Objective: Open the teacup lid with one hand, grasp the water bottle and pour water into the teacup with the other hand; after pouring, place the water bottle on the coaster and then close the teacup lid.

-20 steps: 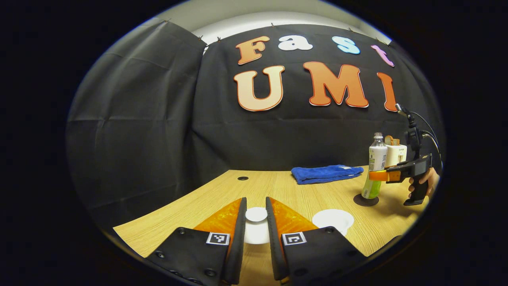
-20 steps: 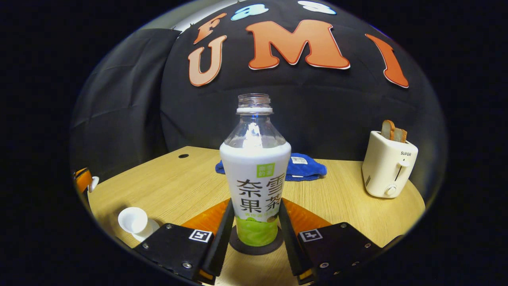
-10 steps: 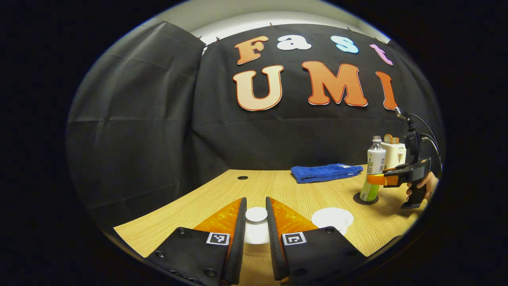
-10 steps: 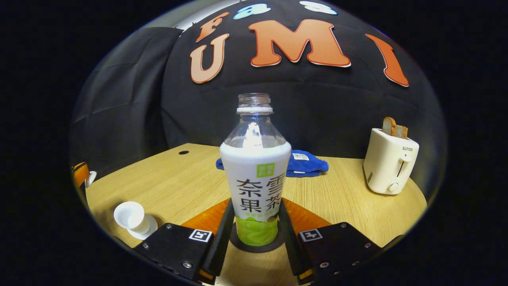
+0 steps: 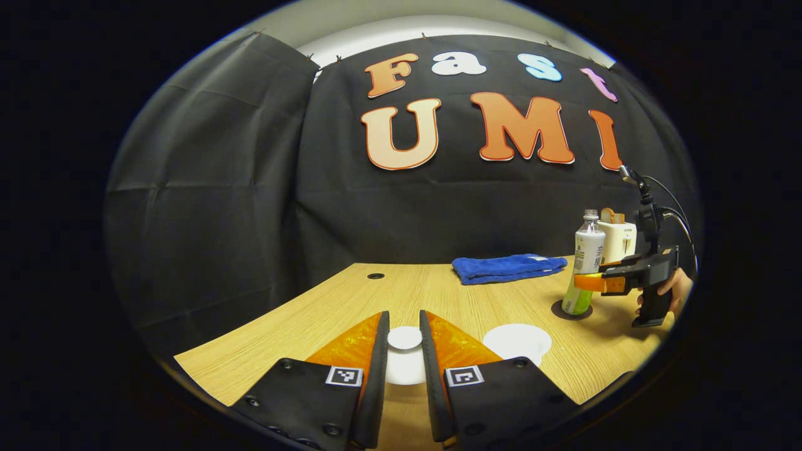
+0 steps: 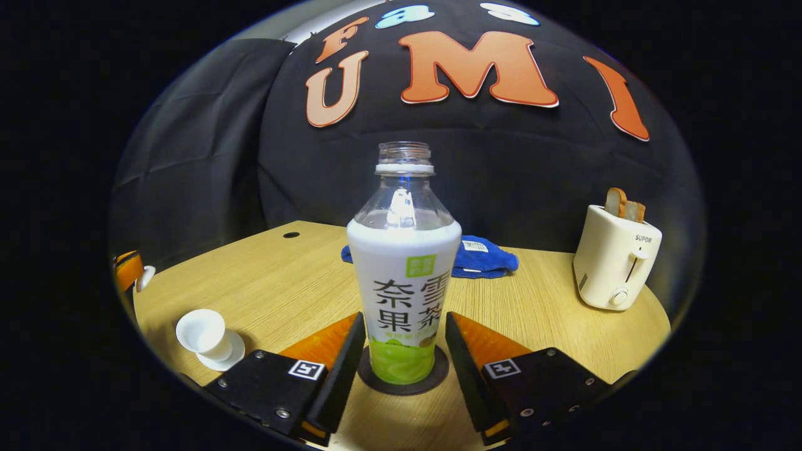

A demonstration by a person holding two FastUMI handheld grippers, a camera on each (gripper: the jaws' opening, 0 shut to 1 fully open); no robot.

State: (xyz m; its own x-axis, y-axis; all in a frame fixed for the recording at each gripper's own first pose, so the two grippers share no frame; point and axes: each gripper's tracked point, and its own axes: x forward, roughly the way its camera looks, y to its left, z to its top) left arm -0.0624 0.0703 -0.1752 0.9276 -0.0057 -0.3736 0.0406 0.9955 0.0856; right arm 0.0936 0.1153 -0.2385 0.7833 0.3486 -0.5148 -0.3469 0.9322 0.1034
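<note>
My right gripper (image 6: 401, 360) open astride uncapped water bottle (image 6: 403, 275), upright on coaster (image 6: 438, 376), my left gripper (image 5: 404, 351) clamping white lid (image 5: 404, 338)

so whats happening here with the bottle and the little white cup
A person works a pair of tongs in each hand. The left tongs are shut on the teacup lid, held off the open teacup. The water bottle stands upright on the dark coaster, and the right tongs sit open on either side of it. The lid has yet to go on.
</note>
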